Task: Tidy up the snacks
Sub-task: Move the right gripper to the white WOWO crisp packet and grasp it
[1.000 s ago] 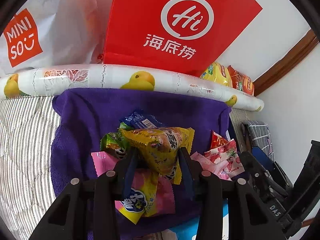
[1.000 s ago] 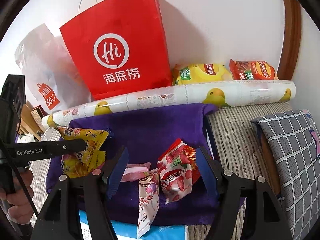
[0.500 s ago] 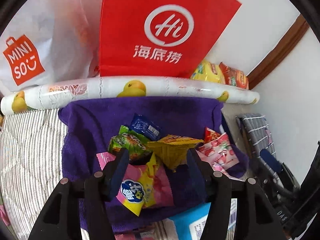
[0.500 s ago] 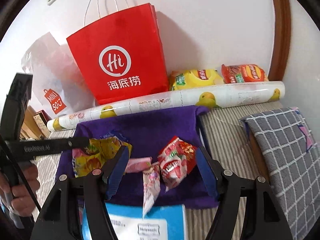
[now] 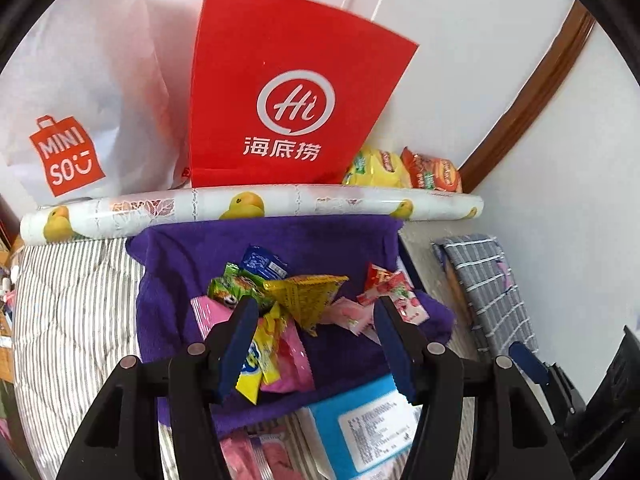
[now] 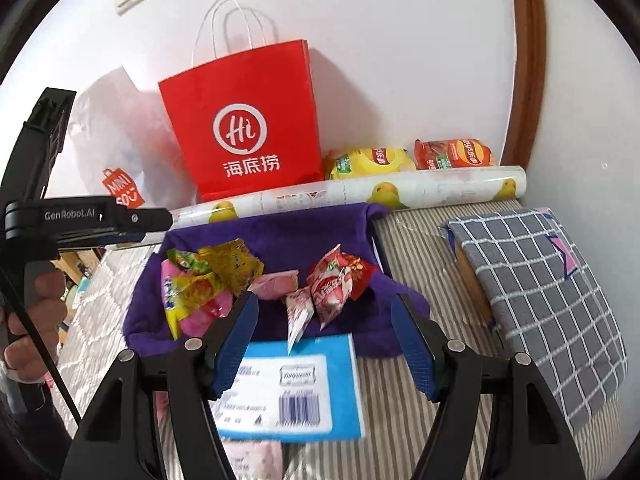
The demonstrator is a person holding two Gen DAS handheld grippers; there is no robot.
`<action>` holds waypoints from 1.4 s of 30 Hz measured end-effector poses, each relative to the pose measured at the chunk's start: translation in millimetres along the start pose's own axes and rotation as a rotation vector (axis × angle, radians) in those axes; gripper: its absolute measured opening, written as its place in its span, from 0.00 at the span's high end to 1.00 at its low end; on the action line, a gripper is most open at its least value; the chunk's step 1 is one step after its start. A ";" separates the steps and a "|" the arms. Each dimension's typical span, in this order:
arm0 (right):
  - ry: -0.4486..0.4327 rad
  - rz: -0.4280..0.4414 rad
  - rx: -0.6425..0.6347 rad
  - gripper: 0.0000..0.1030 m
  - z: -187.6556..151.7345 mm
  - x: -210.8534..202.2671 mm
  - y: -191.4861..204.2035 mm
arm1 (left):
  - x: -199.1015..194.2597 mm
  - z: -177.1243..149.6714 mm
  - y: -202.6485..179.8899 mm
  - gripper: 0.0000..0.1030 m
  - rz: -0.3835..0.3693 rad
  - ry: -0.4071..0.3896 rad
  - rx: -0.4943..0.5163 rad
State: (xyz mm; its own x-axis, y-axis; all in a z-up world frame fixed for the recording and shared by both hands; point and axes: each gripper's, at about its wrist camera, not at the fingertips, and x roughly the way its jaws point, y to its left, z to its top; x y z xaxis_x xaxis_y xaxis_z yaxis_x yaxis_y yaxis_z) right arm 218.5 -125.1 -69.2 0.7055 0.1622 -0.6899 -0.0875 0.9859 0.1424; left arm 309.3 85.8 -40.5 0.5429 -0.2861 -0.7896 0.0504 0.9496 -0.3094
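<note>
Snacks partly sorted into two groups on the towel; both grippers empty.

At the bottom of each view, the left gripper and right gripper are seen spread wide, with nothing pinched. Just beyond, a blue box lies at the towel's near edge. On the purple towel, a mixed pile is gathered at centre left and red-pink packets at centre, apart from the pile. A chip bag pair is set against the wall at upper right, beside the red bag. Sorting is judged about half done; the towel snacks are yet to be put away.
</note>
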 end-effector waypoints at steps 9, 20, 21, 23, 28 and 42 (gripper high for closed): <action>-0.009 0.004 0.029 0.33 -16.4 -38.4 1.4 | -35.2 -41.6 -0.5 0.44 0.028 -0.027 0.017; 0.021 -0.011 0.062 0.19 -32.6 -68.0 7.1 | -67.5 -76.6 2.6 0.44 0.047 -0.056 0.023; 0.022 -0.010 0.069 0.19 -34.5 -69.5 6.4 | -68.8 -78.8 2.4 0.44 0.047 -0.057 0.022; 0.008 0.004 0.076 0.19 -39.2 -73.2 4.3 | -73.8 -84.4 2.6 0.44 0.047 -0.062 0.022; -0.064 0.076 0.074 0.19 -50.3 -85.2 0.7 | -83.2 -97.6 7.2 0.44 0.046 -0.072 0.010; 0.074 0.041 -0.046 0.19 -88.2 -51.4 26.4 | -89.7 -135.2 20.5 0.44 0.086 -0.088 -0.022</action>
State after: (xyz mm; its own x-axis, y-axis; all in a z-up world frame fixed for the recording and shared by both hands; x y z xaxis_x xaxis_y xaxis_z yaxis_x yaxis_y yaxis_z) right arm 117.9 -103.8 -92.5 0.6468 0.2030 -0.7352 -0.1487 0.9790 0.1396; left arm 148.3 113.5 -47.7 0.6157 -0.1901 -0.7647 -0.0174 0.9670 -0.2544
